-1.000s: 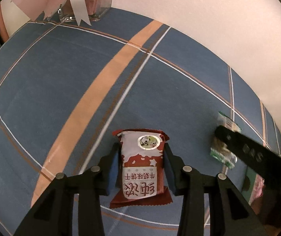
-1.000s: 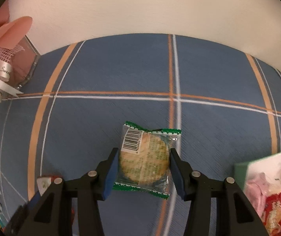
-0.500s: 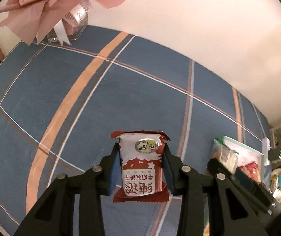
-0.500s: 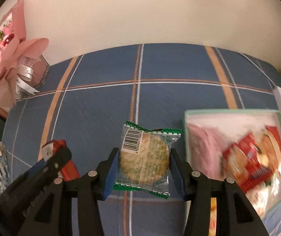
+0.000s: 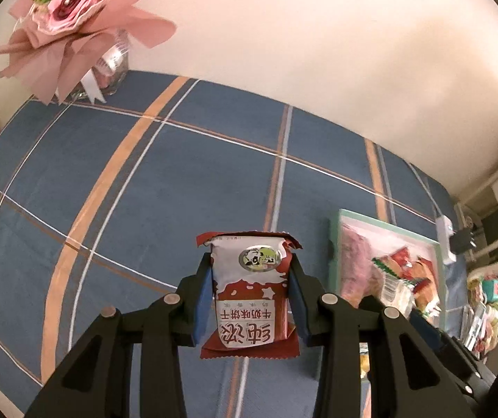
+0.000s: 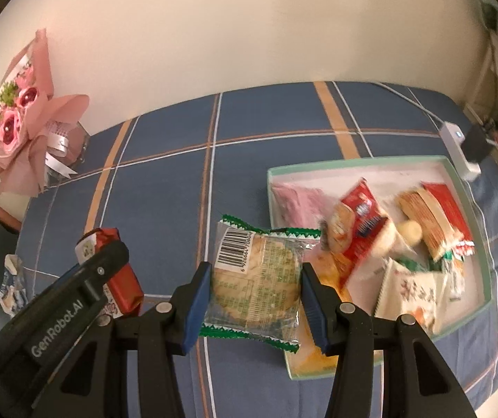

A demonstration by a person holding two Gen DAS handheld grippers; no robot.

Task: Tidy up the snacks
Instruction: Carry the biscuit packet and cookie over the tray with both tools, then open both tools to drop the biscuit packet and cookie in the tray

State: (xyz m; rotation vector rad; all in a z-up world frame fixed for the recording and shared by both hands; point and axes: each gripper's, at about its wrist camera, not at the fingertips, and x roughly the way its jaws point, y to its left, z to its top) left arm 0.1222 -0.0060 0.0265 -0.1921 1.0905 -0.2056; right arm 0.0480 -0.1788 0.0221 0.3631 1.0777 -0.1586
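My left gripper (image 5: 250, 299) is shut on a red and white biscuit packet (image 5: 250, 292) and holds it above the blue plaid cloth. My right gripper (image 6: 255, 296) is shut on a clear, green-edged cracker packet (image 6: 257, 278), held over the left edge of a pale green snack box (image 6: 485, 244). The box holds several snack packets. In the left wrist view the box (image 5: 334, 244) lies to the right, with the cracker packet (image 5: 393, 282) over it. In the right wrist view the left gripper and its red packet (image 6: 123, 278) show at lower left.
A pink flower bouquet (image 6: 19, 122) in a glass vase stands at the back left by the wall. A white power strip (image 6: 457, 146) lies behind the box. A small blue and white wrapper (image 6: 12, 285) lies at the table's left edge. More packets (image 5: 485, 310) lie at the far right.
Both grippers have moved right and risen with their packets. The snack box has come fully into the right wrist view, and the cracker packet now hangs over its left edge.
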